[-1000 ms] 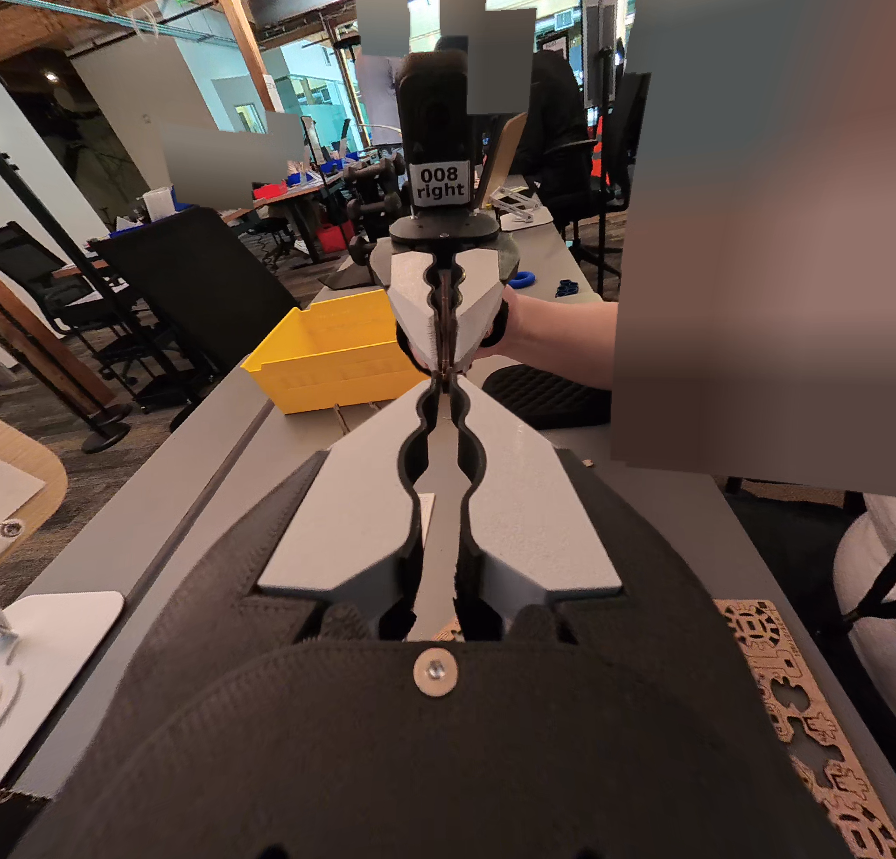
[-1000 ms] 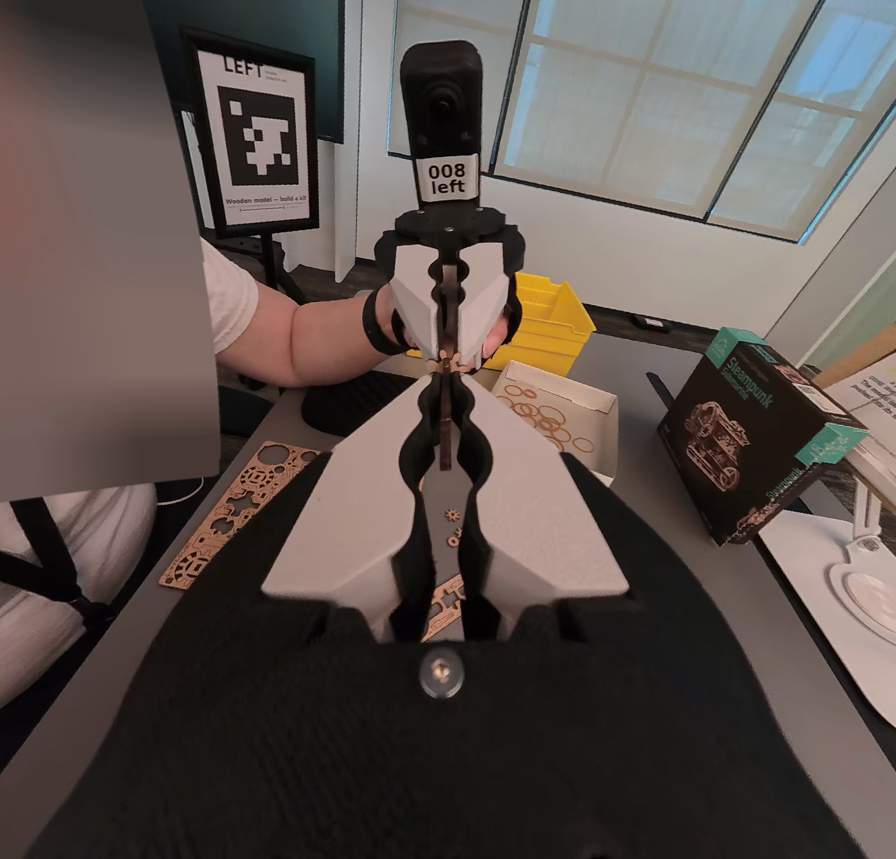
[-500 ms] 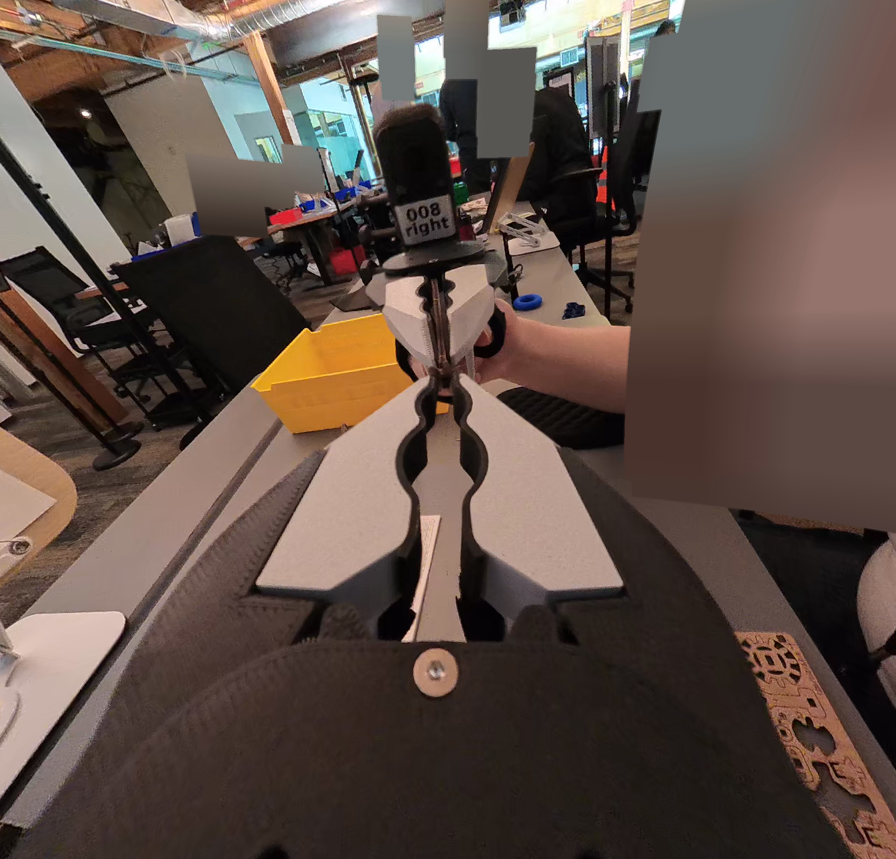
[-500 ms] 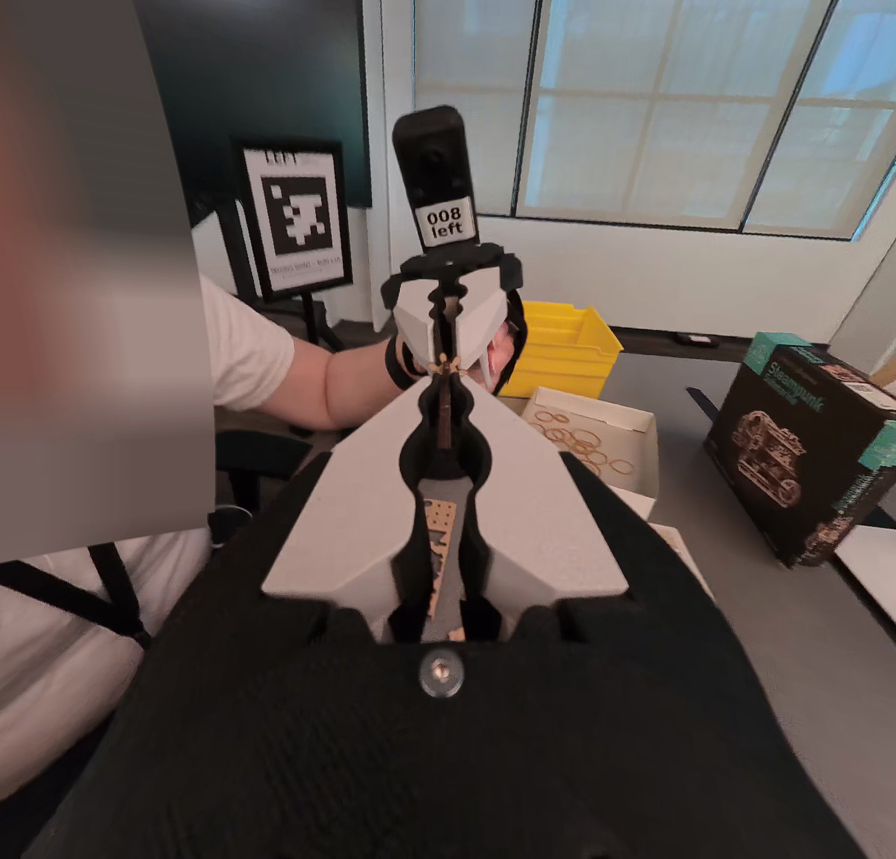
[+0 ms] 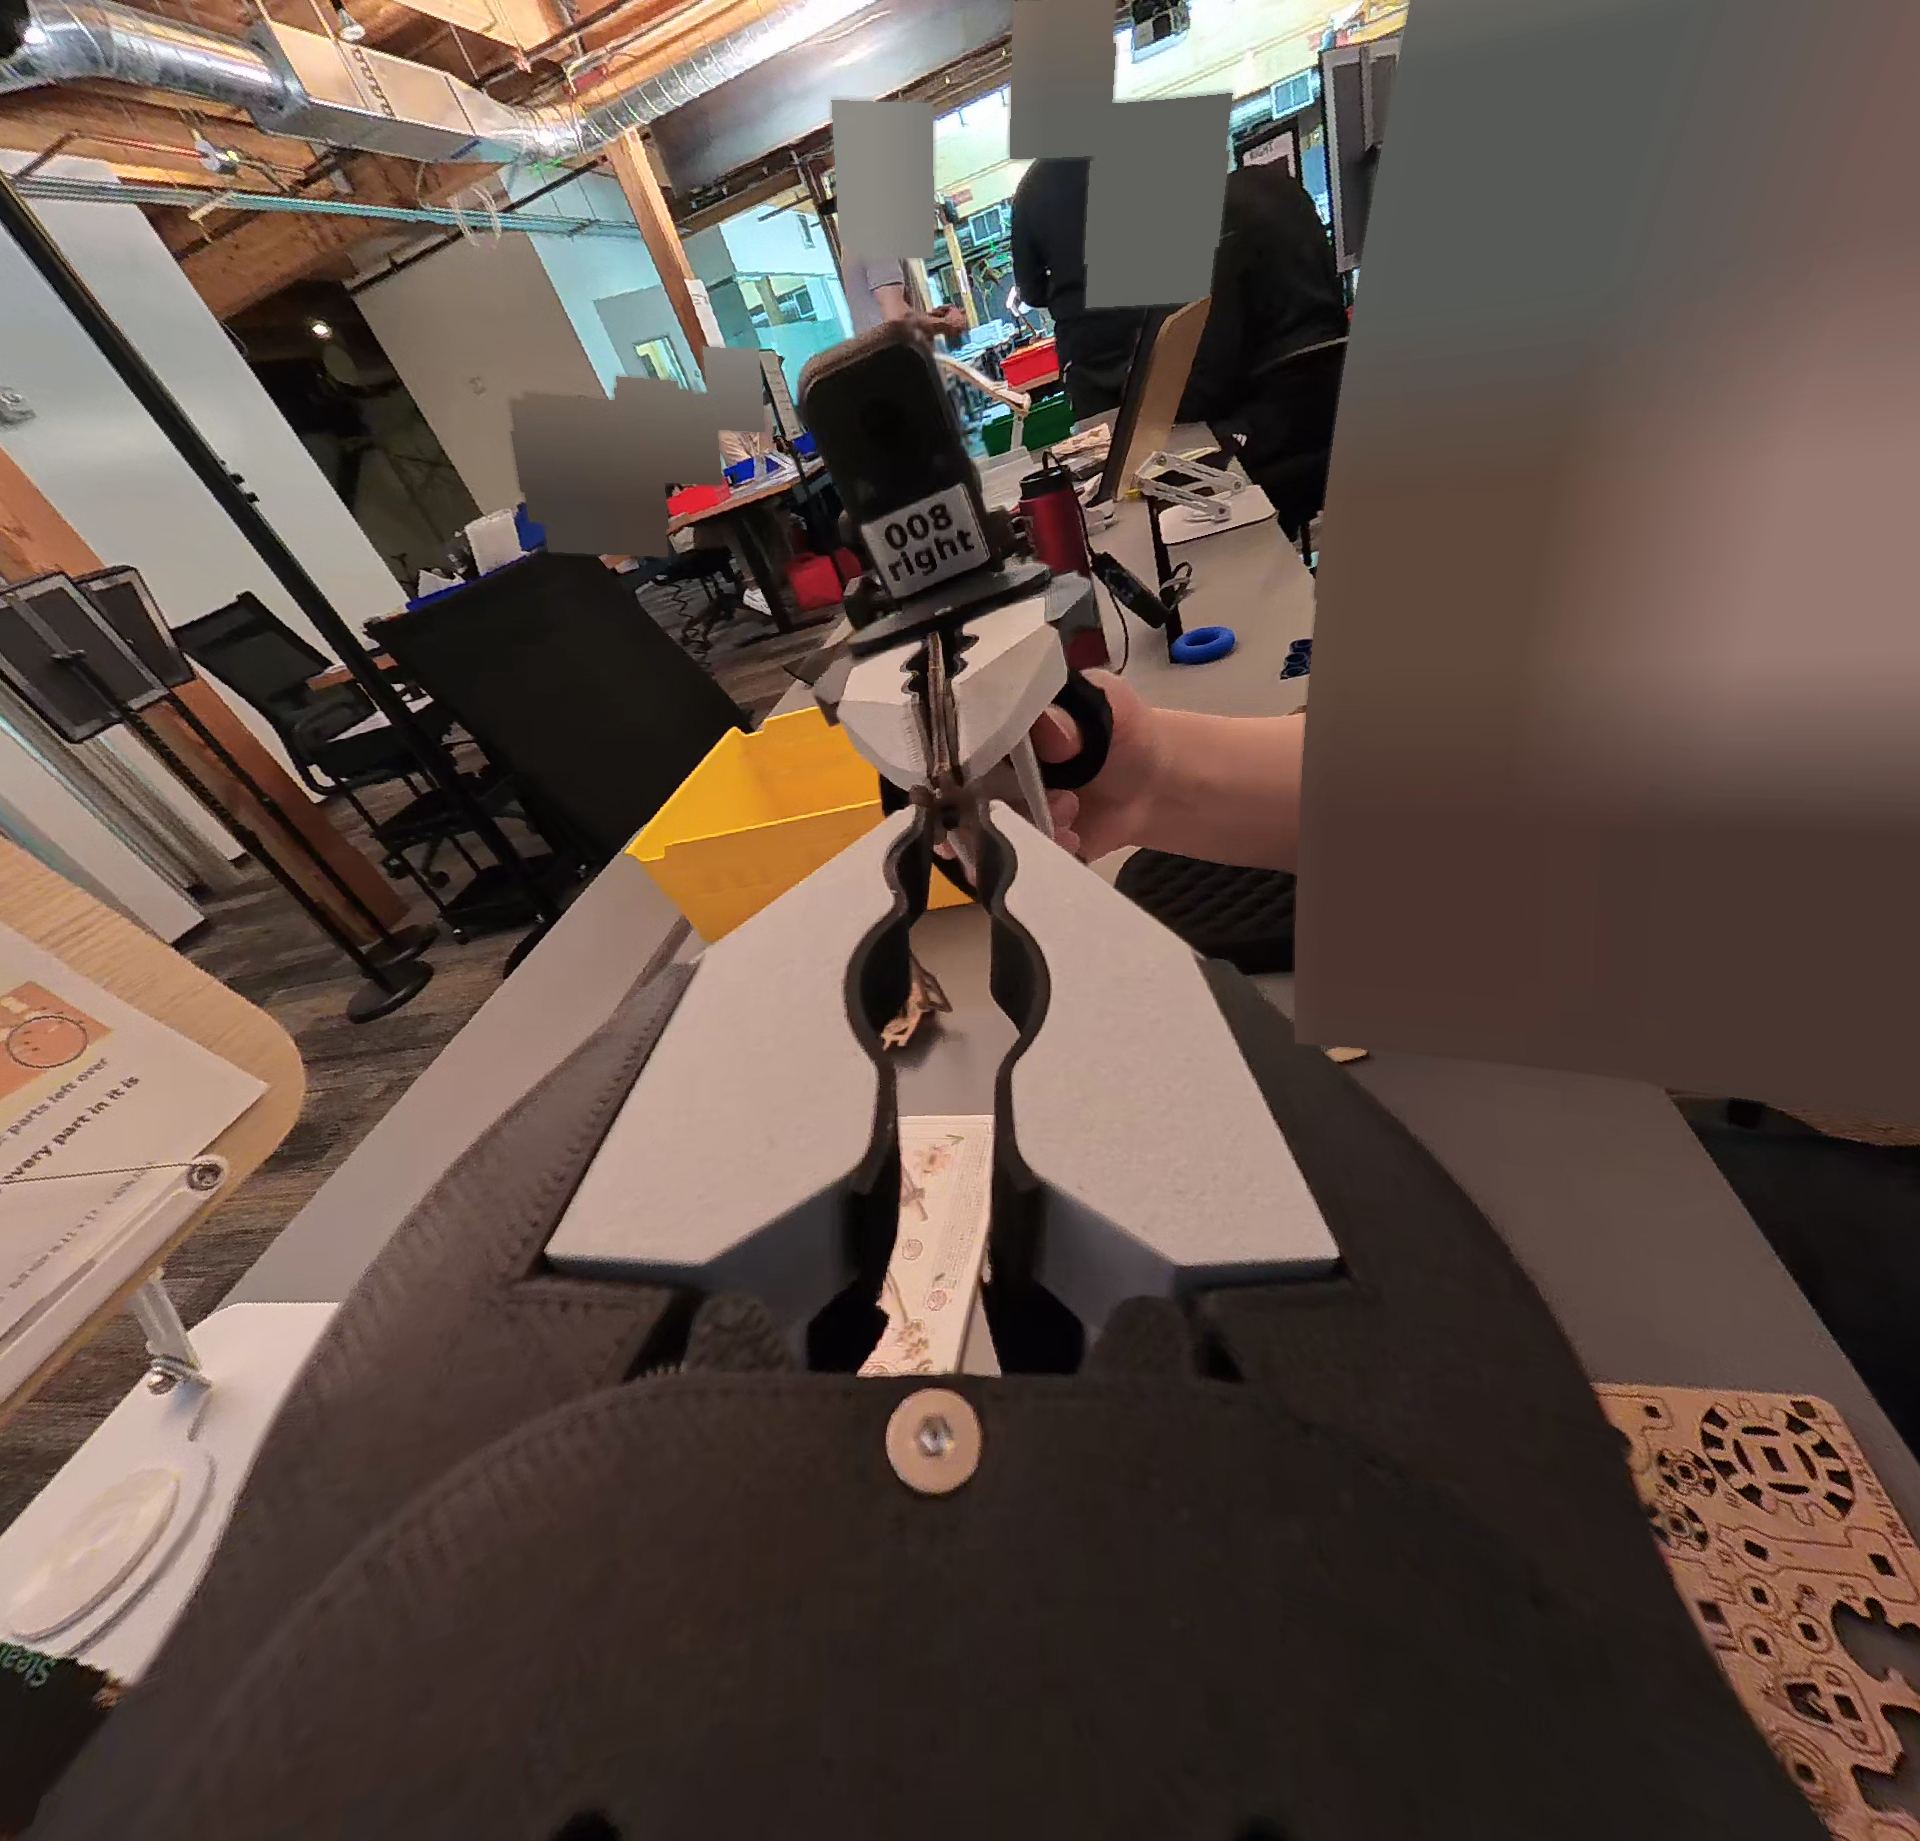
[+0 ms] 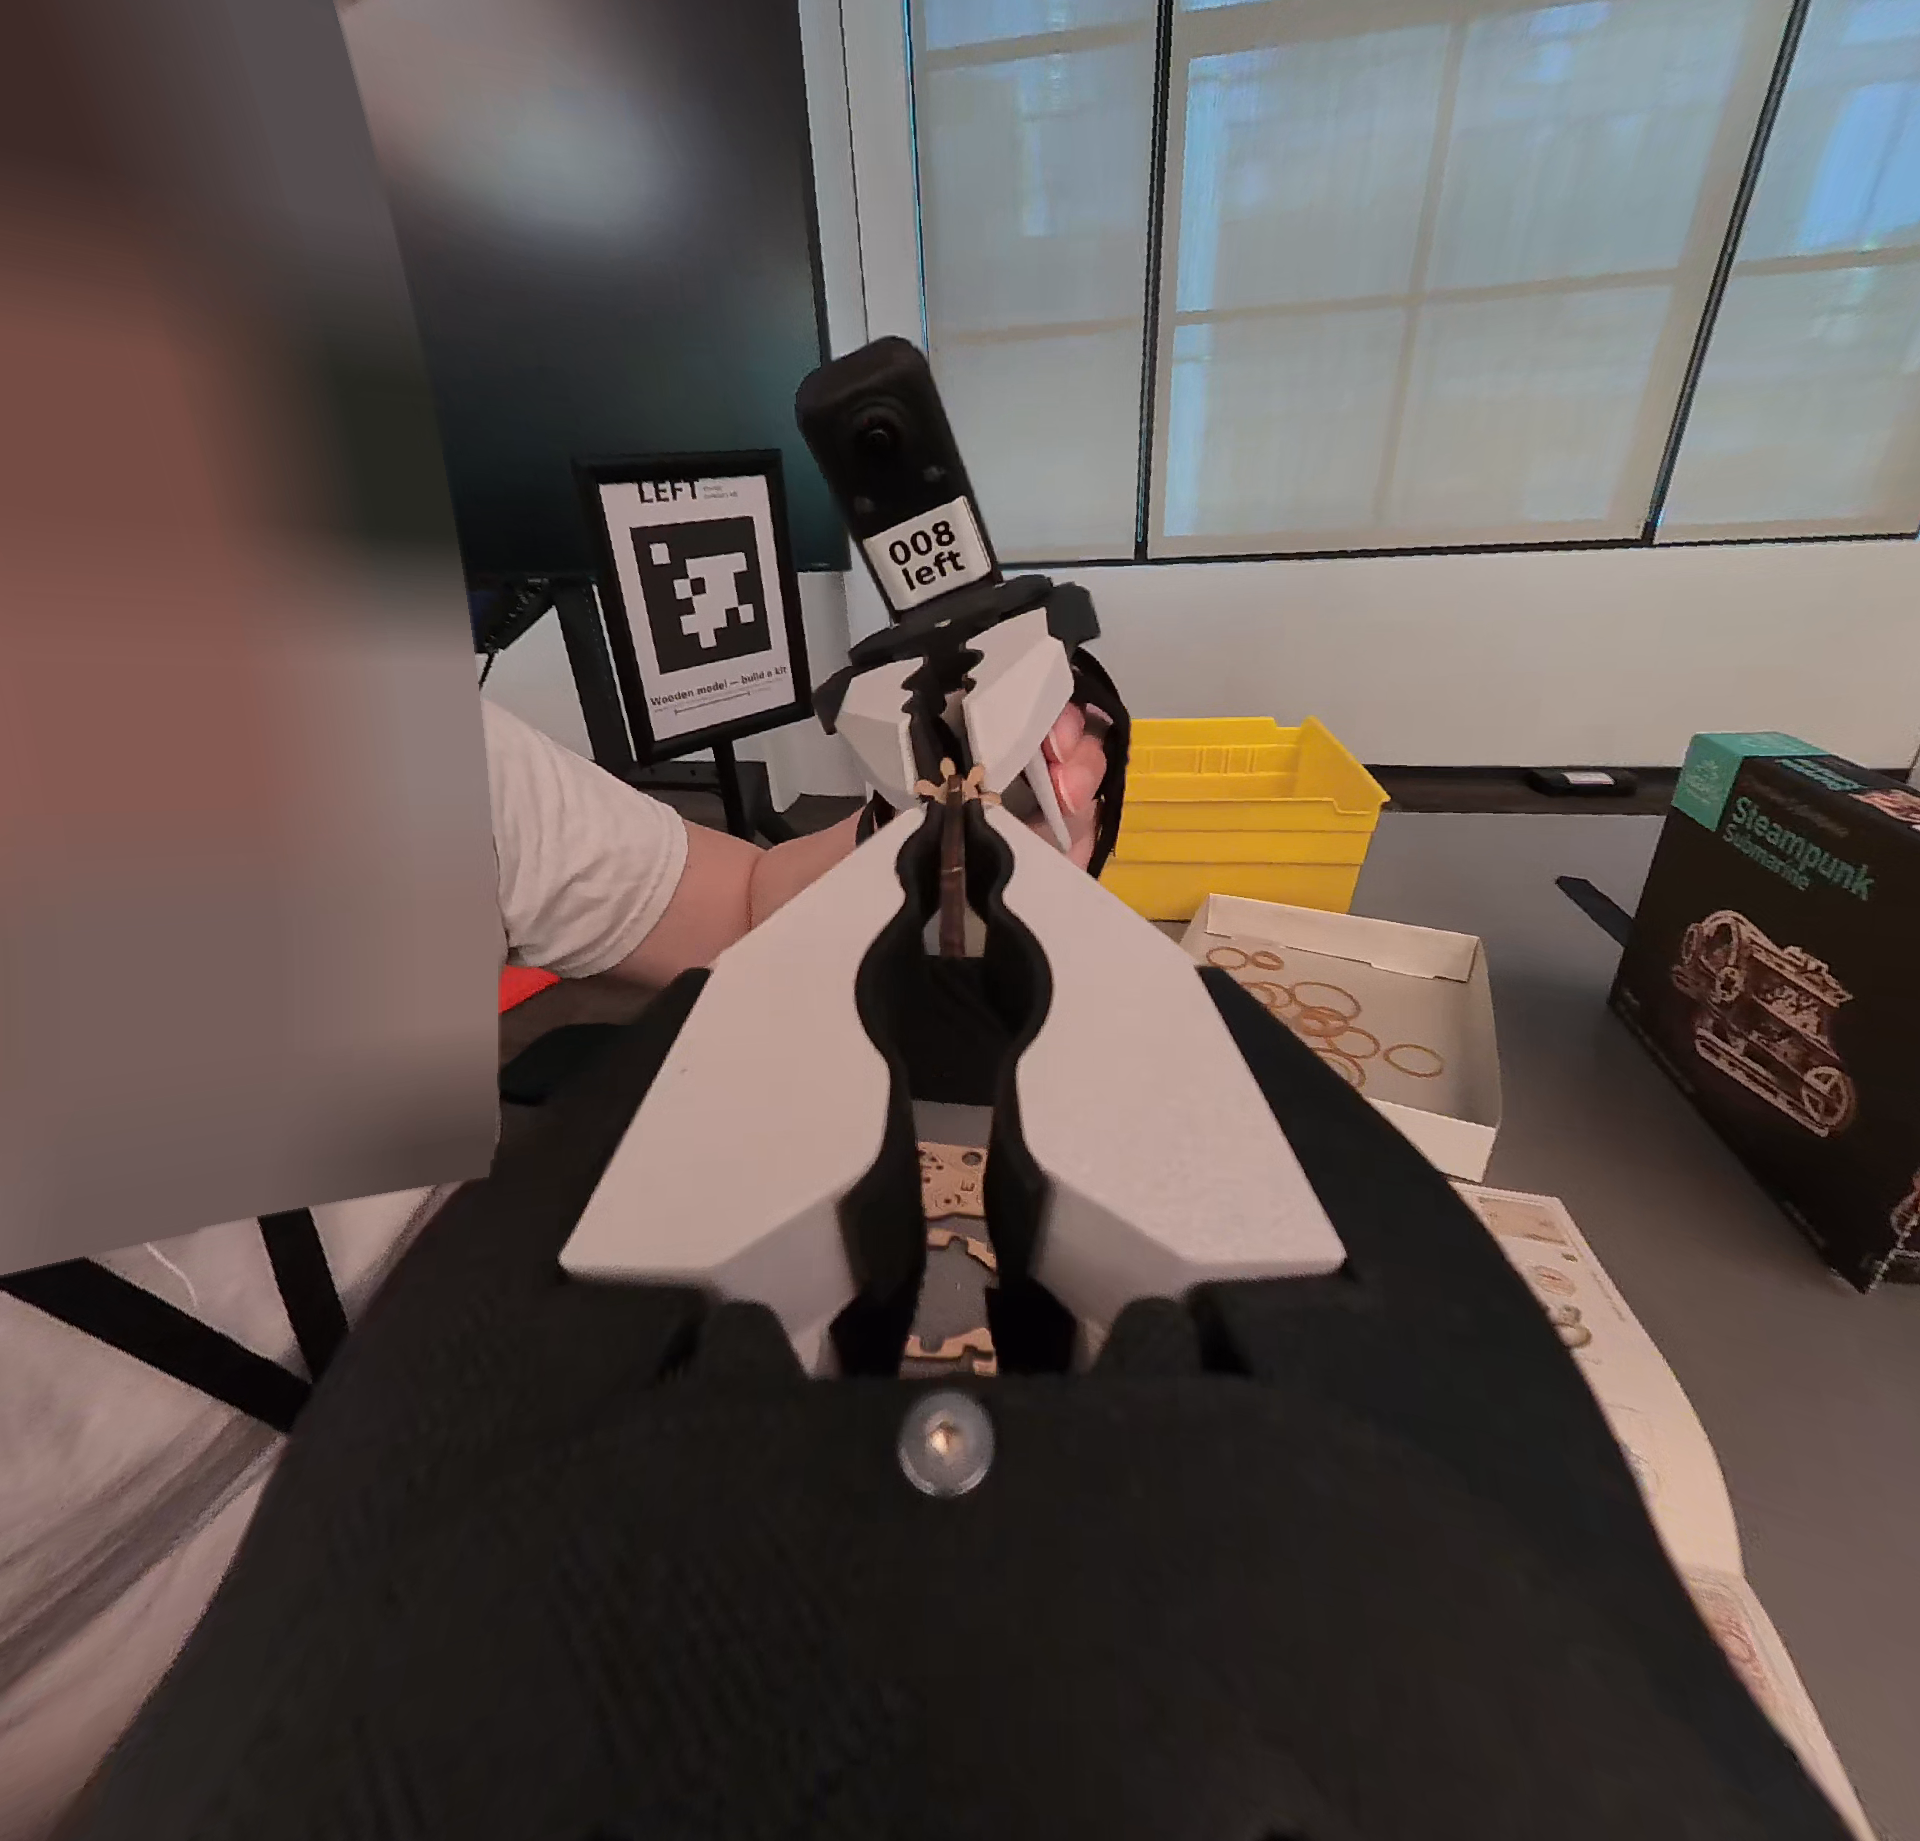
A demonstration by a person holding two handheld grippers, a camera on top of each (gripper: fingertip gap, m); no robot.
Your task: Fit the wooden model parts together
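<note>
We hold our two grippers up above the grey table [image 6: 1621, 1220], tip to tip, each one pointing at the other.

Our right gripper [image 6: 948, 835] is clamped shut on a thin dark wooden piece [image 6: 951, 892]. The piece stands on edge between the two white fingers [image 6: 790, 1043] and pokes out at the tips.

Our left gripper [image 5: 948, 835] has its tips pinched together too. At those tips we see a small light wooden part [image 6: 954, 785] shaped like a little star. It touches the end of the dark piece. We cannot tell for sure if the left gripper holds the star part or if it only sits on the dark piece.

Both wooden parts are up in the air, well above the table.

On the table, under our right gripper, lie flat wooden sheets [image 6: 951, 1183] with cut-out shapes. Another cut-out sheet [image 5: 1787, 1583] lies at the near edge of the table. A small loose wooden bit [image 5: 912, 1017] lies on the table under our left gripper, with a paper booklet [image 5: 940, 1230] near it.

A white box with rubber rings [image 6: 1351, 1022] sits on the table. Behind it is a yellow bin [image 6: 1236, 815]. A dark kit box [image 6: 1787, 981] stands to one side of the white box.
</note>
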